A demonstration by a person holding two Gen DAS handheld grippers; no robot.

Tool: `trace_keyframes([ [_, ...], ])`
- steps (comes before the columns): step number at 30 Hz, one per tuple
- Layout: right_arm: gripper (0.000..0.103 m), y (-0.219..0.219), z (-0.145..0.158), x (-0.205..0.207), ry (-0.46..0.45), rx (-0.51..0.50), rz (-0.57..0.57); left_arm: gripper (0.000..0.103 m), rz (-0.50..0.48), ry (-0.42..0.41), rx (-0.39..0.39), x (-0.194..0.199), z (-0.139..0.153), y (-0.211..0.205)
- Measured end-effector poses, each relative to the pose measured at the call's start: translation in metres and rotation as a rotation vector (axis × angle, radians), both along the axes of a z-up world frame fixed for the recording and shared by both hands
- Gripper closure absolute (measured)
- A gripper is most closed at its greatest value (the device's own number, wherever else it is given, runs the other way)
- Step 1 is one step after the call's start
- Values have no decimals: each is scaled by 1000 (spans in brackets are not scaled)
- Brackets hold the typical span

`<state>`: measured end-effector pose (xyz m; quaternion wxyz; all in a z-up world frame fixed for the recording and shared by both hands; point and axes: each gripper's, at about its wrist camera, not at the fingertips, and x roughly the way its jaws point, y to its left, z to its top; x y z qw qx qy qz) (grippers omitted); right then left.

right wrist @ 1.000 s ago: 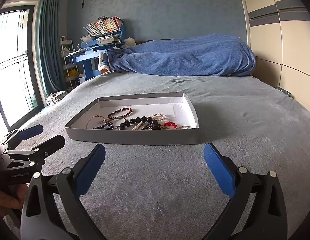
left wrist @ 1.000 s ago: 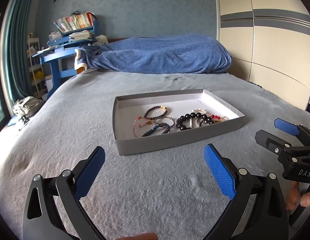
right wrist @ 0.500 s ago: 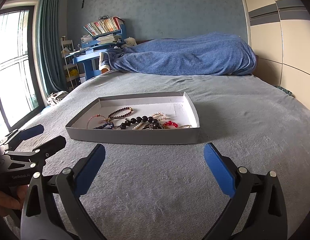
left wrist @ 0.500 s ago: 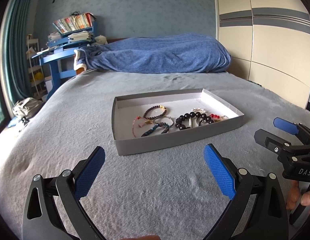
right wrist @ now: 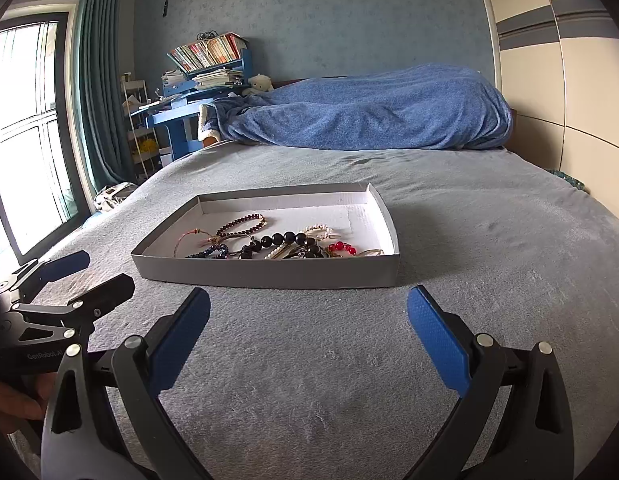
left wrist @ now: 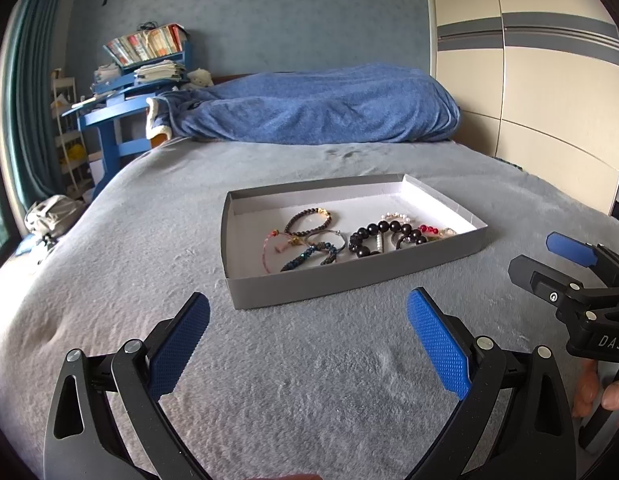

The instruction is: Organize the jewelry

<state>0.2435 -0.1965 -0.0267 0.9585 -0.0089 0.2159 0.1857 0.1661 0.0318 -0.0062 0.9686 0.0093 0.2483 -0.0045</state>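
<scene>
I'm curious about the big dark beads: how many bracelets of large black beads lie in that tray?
1. The black bead bracelet lies right of centre in the grey tray, overlapping the tangled pieces near the red beads. Smaller strands beneath the tangle may be hidden.

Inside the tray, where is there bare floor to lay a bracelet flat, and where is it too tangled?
The tray has bare white floor along its far wall and in the far corner nearer the right gripper. A narrow strip runs beside the wall nearer the left gripper. The near half is crowded: the black bead bracelet tangles with the red beads and pearls.
</scene>
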Motion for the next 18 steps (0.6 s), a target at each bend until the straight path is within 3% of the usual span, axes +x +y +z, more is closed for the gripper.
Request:
trace_keyframes([
  [18, 6, 0, 0, 0, 2, 1, 0, 5, -2, 9, -5, 2, -1, 2],
])
